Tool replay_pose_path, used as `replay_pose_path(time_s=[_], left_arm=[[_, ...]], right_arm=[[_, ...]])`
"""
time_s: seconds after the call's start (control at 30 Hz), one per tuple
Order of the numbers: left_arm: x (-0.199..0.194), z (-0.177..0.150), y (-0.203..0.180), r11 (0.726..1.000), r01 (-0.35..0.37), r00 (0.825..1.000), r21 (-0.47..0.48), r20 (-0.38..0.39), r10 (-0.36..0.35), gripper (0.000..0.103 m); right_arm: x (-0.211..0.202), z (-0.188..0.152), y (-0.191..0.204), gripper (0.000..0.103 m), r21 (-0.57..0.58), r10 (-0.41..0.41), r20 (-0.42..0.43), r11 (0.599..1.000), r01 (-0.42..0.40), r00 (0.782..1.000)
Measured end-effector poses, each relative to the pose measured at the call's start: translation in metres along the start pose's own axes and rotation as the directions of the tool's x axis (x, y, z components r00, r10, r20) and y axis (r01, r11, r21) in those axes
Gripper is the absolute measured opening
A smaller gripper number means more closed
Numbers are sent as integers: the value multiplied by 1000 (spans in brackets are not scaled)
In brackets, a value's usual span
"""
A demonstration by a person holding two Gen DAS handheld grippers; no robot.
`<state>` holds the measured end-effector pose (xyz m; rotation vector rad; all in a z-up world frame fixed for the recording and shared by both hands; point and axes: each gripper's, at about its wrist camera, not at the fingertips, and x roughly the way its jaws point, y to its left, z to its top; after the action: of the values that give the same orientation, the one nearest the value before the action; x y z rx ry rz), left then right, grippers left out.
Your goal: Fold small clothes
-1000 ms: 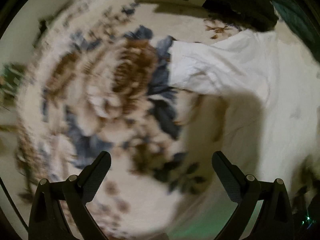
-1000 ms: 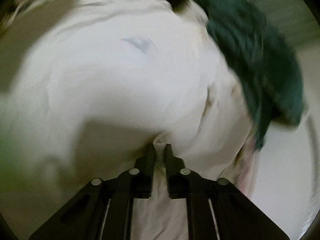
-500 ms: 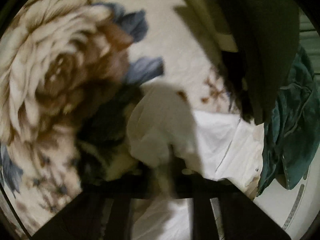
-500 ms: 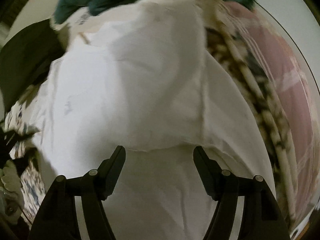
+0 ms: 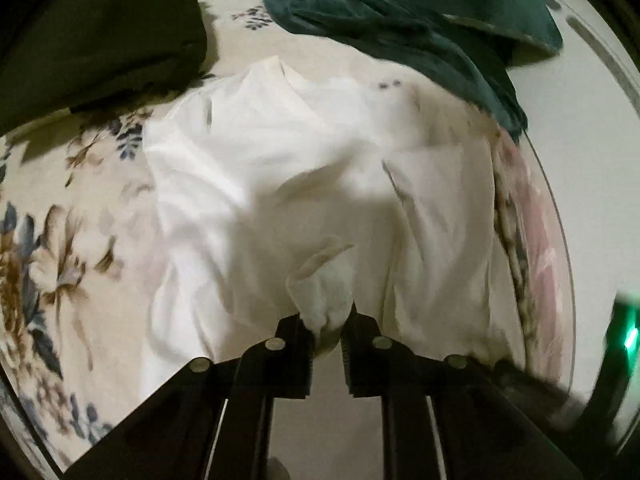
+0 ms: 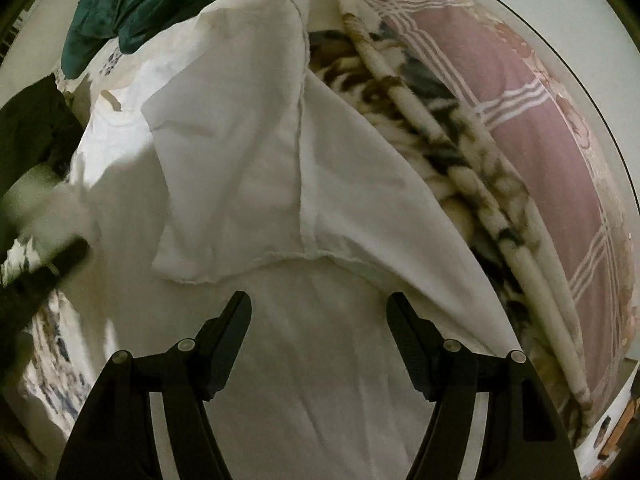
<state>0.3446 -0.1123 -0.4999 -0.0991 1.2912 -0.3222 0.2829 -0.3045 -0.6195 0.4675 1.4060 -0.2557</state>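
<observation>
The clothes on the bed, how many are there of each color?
White: 1, the white shirt
Teal: 1, the teal garment
Dark green-black: 1, the dark garment
Total: 3

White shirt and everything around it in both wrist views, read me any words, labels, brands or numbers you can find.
None can be read.
white shirt: small dark marks near its top edge, blurred, unreadable.
floral blanket: pattern only.
teal garment: no text.
pink striped cloth: pattern only.
</observation>
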Motion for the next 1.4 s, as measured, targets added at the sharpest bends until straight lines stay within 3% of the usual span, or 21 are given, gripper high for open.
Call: replay_pose_path(time_s=[0.03, 0.1, 0.13, 0.17, 0.27, 0.37, 0.53, 0.6, 0.67, 0.7, 0.77, 1.0, 1.13, 1.23, 1.33, 1.4], left_arm=[[-5, -7, 6, 1000, 0, 1000, -10, -4, 0, 23], [-12, -13, 24, 999, -20, 999, -49, -27, 18, 59], [-18, -17, 34, 996, -45, 999, -71, -23, 44, 90], [-24, -19, 47, 992, -81, 997, -99, -13, 80, 96], [-28, -14, 92, 964, -169, 985, -207, -16, 169, 96], [-19, 0, 115, 939, -230, 973, -255, -34, 229, 96], [5, 33, 112, 938, -295, 955, -183, -22, 296, 96], [20, 38, 112, 940, -319, 948, -123, -41, 316, 96], [39, 36, 110, 931, -358, 932, -69, -87, 352, 96], [45, 33, 113, 930, -362, 928, -59, -116, 354, 96], [40, 28, 116, 935, -349, 933, -70, -124, 339, 96], [-37, -6, 83, 951, -309, 950, -34, -68, 306, 96], [-69, -30, 29, 974, -224, 970, 14, -95, 225, 96], [-62, -52, -27, 987, -153, 976, 59, -149, 160, 96], [-40, -96, -91, 995, -71, 962, 65, -259, 86, 96], [-18, -131, -131, 1000, 0, 932, 17, -362, 6, 96]], right_arm=[[-4, -1, -2, 72, 4, 12, 3, 1000, -12, 1000], [-12, 1, 0, 72, 1, 33, 13, 999, -33, 999], [-16, 2, 1, 72, -5, 47, 18, 999, -47, 999], [-19, 3, 2, 72, -10, 63, 22, 998, -63, 998], [-22, 9, 12, 72, -28, 120, 19, 992, -120, 993], [-14, 20, 31, 72, -20, 204, -10, 979, -204, 979], [5, 38, 76, 72, -13, 339, -82, 940, -341, 937], [18, 38, 95, 72, -65, 319, -132, 942, -329, 939], [35, 31, 106, 71, -161, 147, -174, 971, -175, 974], [39, 28, 106, 71, -190, 99, -182, 973, -133, 978], [35, 23, 100, 71, -224, 88, -194, 966, -132, 977], [-60, 25, 17, 72, -102, 87, -175, 989, -106, 981], [-116, 28, -52, 72, -25, 73, -205, 996, -80, 976], [-146, 24, -111, 72, -9, 41, -241, 999, -45, 970], [-165, 21, -166, 69, -21, 23, -265, 999, -29, 964], [-170, 23, -194, 44, -38, 13, -264, 999, -24, 964]])
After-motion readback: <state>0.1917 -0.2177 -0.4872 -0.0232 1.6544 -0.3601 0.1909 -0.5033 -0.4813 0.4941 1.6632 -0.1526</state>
